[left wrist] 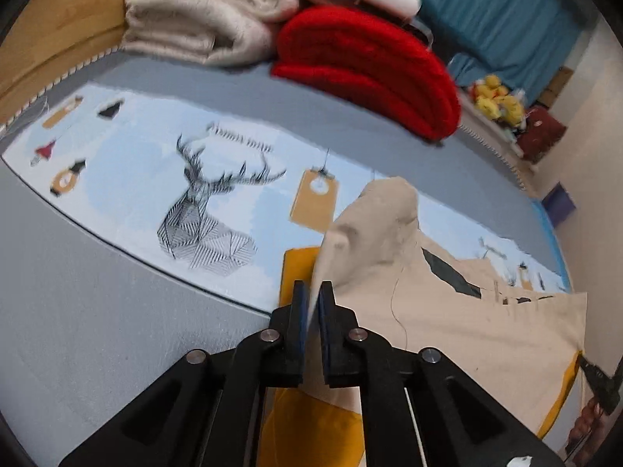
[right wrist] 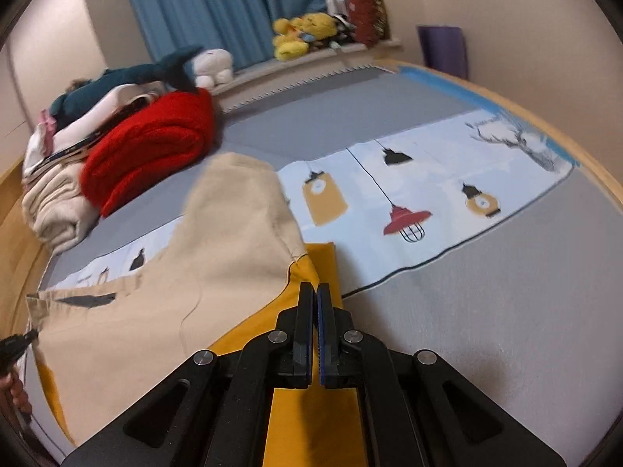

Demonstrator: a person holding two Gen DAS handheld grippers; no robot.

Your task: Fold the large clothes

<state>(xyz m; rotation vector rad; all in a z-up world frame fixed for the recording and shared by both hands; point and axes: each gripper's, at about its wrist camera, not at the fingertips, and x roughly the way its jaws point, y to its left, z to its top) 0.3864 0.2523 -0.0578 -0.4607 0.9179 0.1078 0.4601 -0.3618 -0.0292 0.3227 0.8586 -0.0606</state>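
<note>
our left gripper (left wrist: 315, 292) is pinched on an edge of the beige garment (left wrist: 447, 311), lifting a fold of it off the bed (left wrist: 97, 330). our right gripper (right wrist: 315, 294) has its fingers nearly together, right at the mustard yellow cloth (right wrist: 311, 420) edge, but we can't tell if it's actually got fabric. the garment lies across the printed sheet (right wrist: 428, 202) on the bed, mustard layer underneath. a red blanket (right wrist: 152, 144) and cream blanket (left wrist: 202, 11) sit folded further back

A home bedroom — a printed bedsheet (right wrist: 428, 179), folded blankets (left wrist: 362, 66), plush toys (right wrist: 300, 35) and blue curtains (right wrist: 233, 7).
</note>
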